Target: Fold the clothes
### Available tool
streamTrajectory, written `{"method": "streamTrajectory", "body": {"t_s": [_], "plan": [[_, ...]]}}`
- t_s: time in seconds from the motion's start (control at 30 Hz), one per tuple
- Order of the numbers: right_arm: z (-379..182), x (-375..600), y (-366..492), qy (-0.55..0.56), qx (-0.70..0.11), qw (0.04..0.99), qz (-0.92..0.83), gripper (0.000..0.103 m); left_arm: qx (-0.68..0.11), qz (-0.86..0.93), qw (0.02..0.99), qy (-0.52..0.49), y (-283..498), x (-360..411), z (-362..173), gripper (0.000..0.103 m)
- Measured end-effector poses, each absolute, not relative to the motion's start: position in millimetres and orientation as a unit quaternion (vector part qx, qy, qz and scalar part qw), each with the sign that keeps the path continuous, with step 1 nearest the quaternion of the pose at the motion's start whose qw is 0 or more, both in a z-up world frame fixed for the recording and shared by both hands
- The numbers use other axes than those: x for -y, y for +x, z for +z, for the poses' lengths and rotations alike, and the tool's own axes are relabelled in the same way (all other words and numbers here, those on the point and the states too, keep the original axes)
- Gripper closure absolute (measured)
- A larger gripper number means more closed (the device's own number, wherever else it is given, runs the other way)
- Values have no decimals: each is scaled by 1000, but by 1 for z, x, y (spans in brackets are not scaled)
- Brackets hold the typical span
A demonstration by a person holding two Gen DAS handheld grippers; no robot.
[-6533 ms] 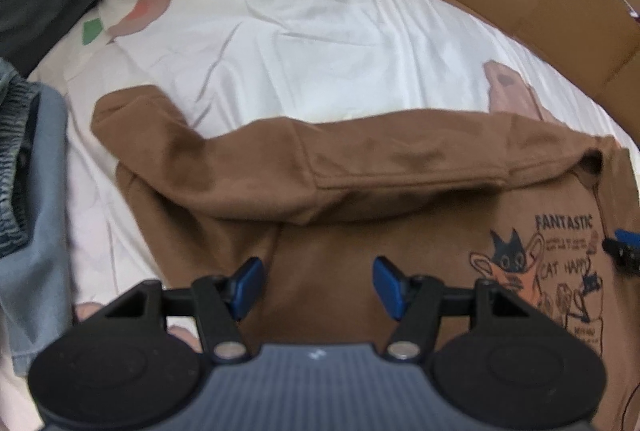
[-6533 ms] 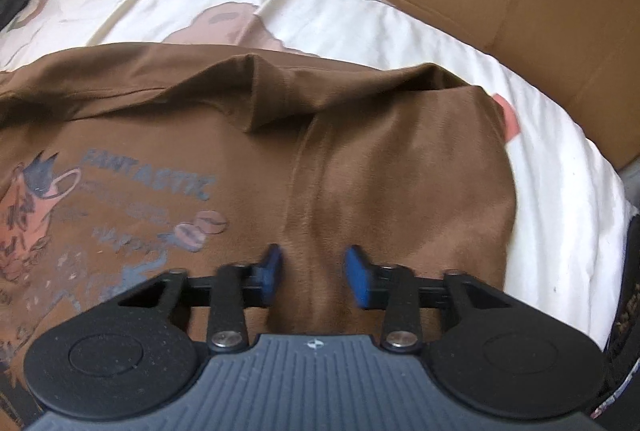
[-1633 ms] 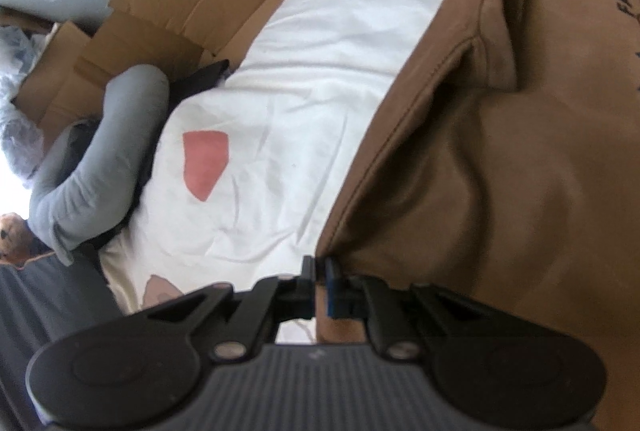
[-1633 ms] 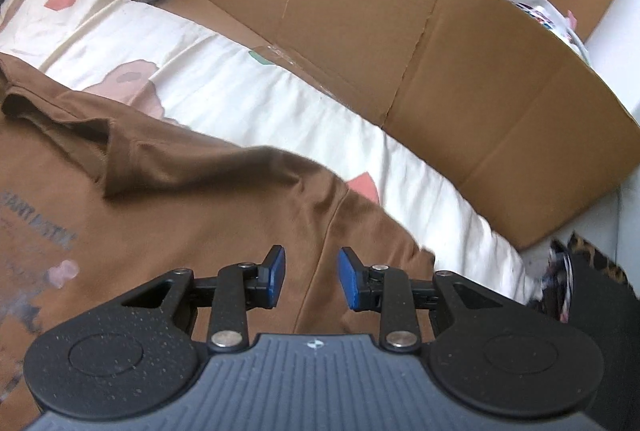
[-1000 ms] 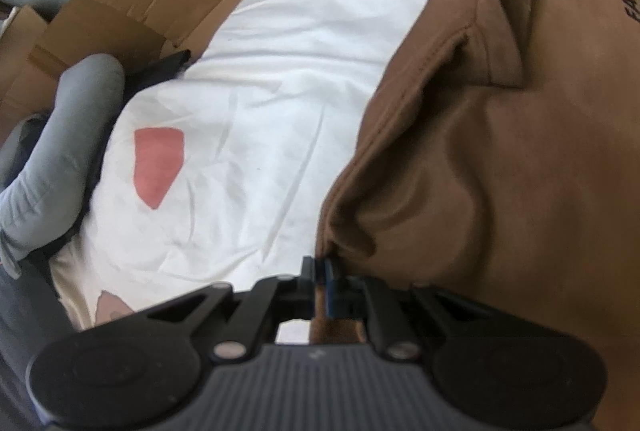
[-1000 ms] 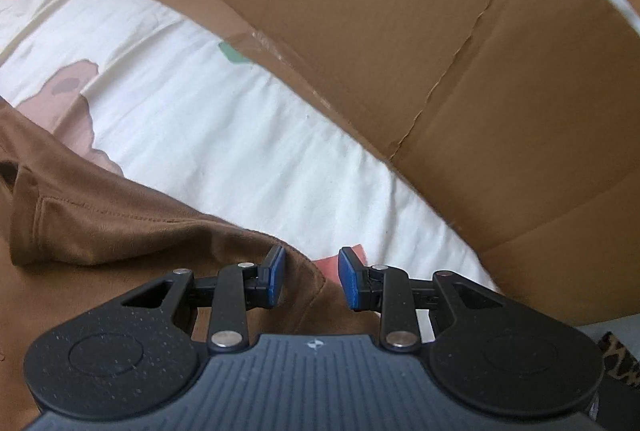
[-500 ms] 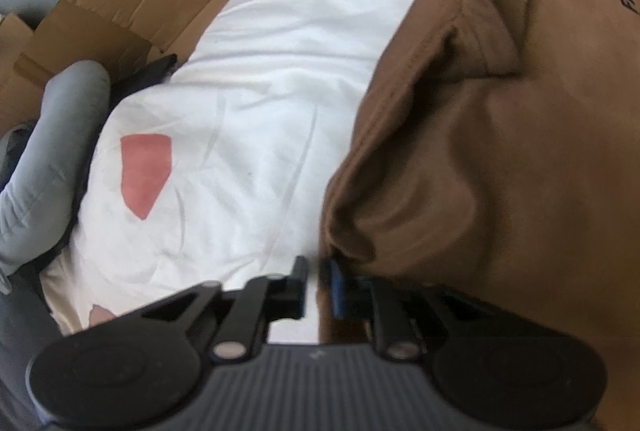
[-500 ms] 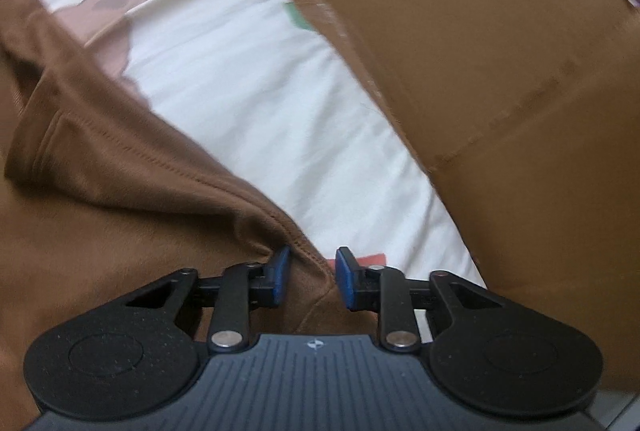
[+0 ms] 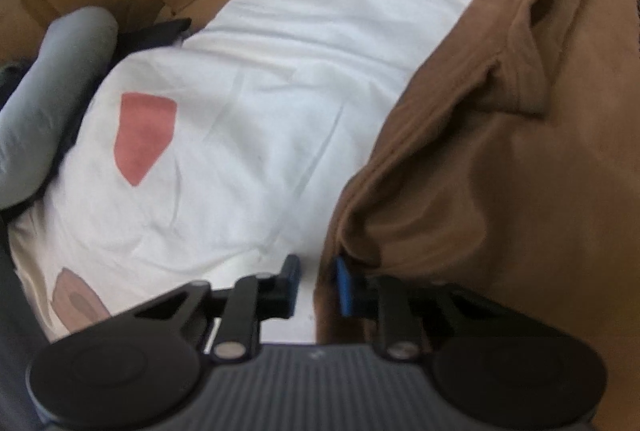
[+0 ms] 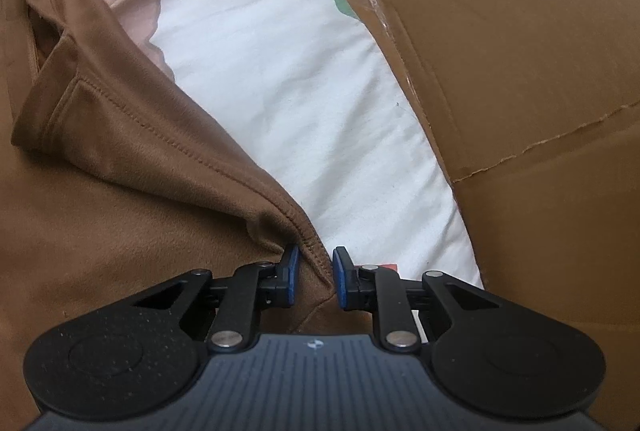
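The brown shirt (image 9: pixel 500 191) lies on the white sheet (image 9: pixel 260 111) beside cardboard (image 10: pixel 500 31), its hem edge running between the parted fingers of both the left gripper (image 9: pixel 317 285) and right gripper (image 10: pixel 315 277), neither clamped.

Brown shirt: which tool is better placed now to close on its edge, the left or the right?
Probably the right tool: the brown shirt has its stitched hem lying between the open fingers. At the left tool, the edge sits against one finger only.
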State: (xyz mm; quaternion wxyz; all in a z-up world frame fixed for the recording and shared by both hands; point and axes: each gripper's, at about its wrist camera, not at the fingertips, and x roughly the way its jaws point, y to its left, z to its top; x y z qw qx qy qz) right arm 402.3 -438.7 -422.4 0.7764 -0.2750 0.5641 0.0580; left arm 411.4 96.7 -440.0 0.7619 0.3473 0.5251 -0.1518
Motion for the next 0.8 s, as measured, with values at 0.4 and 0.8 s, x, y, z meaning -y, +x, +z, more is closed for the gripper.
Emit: {"method": "streamTrajectory", "body": {"t_s": [0.4, 0.8], "plan": [[-399, 435, 392, -282, -514, 810, -11, 101, -499, -55, 808, 308, 398, -109, -420, 98], [-358, 410, 405, -291, -451, 843, -45, 102, -455, 33, 836, 305, 392, -124, -372, 98]]}}
